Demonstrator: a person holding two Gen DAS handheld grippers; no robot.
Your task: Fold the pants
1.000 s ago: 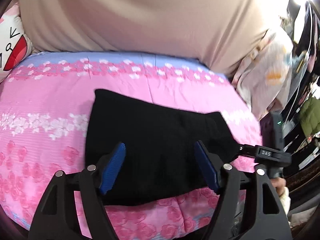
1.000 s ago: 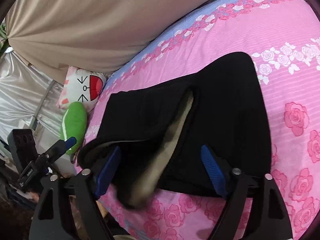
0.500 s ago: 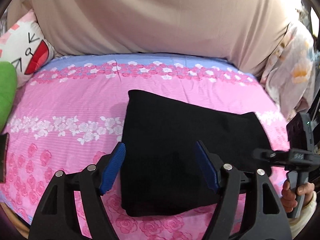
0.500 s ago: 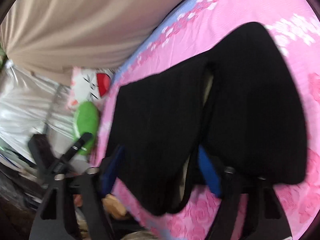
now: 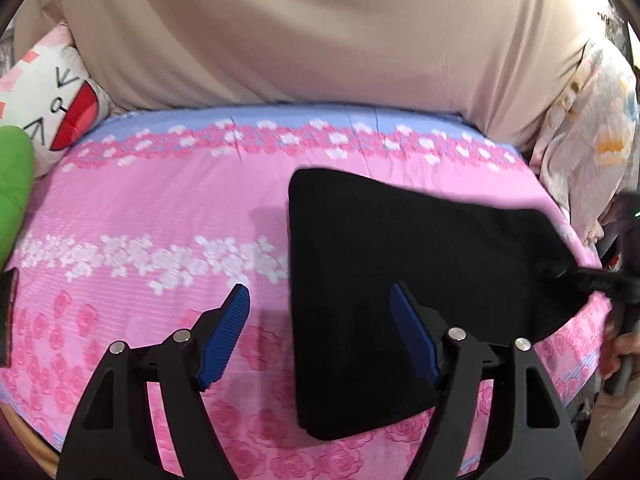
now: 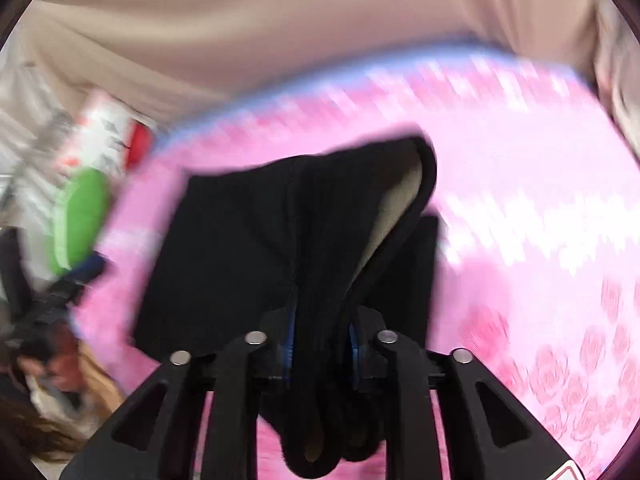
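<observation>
The black pants [image 5: 400,264] lie folded on the pink flowered bed sheet [image 5: 160,208]. My left gripper [image 5: 320,328] is open and empty, over the pants' left edge and apart from the cloth. My right gripper [image 6: 322,344] is shut on the pants' [image 6: 256,240] near edge, with bunched layers between the blue pads and a beige lining showing in the lifted fold. In the left wrist view the right gripper [image 5: 592,280] shows at the pants' right corner. The right wrist view is motion-blurred.
A beige curtain [image 5: 320,32] hangs behind the bed. A white cartoon-face pillow [image 5: 52,92] and a green cushion [image 5: 14,184] lie at the left. Flowered bedding [image 5: 592,148] is piled at the right. The bed's front edge is close to me.
My right gripper has shut on the pants' edge and lifted it. My left gripper has shifted left, from over the pants to their left edge.
</observation>
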